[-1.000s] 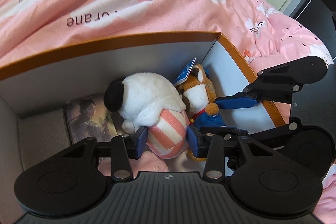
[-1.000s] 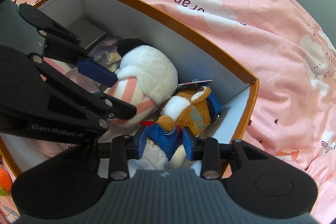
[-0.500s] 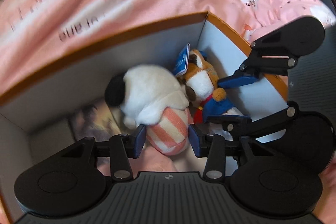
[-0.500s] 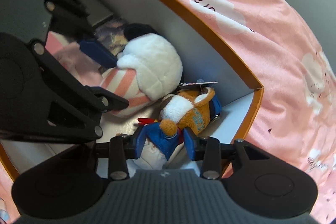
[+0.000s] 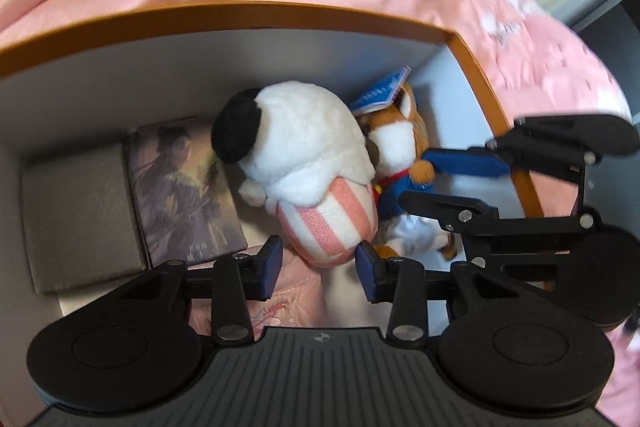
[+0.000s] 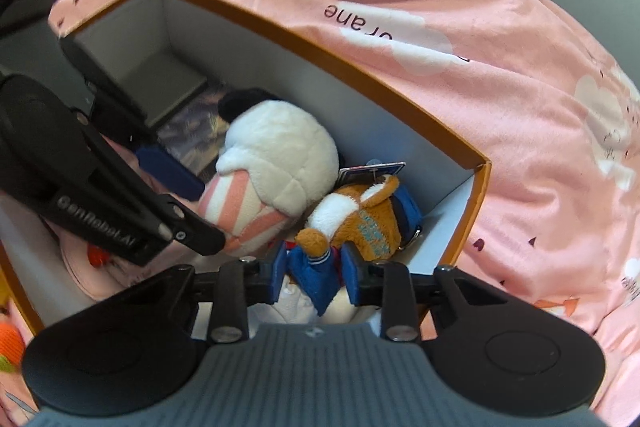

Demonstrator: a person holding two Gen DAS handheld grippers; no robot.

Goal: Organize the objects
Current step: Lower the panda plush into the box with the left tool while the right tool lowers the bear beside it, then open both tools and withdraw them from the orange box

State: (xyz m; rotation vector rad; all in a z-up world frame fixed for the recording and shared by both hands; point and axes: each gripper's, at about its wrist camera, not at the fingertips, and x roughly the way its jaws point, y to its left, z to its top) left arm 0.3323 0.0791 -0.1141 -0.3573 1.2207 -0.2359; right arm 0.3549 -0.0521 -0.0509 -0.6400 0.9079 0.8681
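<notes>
An orange-rimmed white box [image 5: 256, 11] [image 6: 482, 187] lies on a pink bed. Inside it a white plush with a pink-striped body [image 5: 320, 187] [image 6: 272, 171] rests next to an orange fox plush in blue clothes [image 5: 404, 155] [image 6: 360, 223]. My left gripper [image 5: 318, 263] is open, its pads just clear of the striped plush's lower end. My right gripper [image 6: 316, 273] is shut on the fox plush's blue sleeve. The right gripper's blue finger [image 5: 464, 163] also shows in the left wrist view.
A picture book [image 5: 184, 187] and a grey pad [image 5: 80, 211] lie flat at the box's left end. Pink cloth [image 5: 296, 291] lies on the box floor. The pink duvet [image 6: 480, 27] surrounds the box. An orange toy [image 6: 10, 343] lies outside the box at the left.
My left gripper let go of the striped plush and drew back a little. My right gripper stays shut on the fox plush. Both cameras shifted.
</notes>
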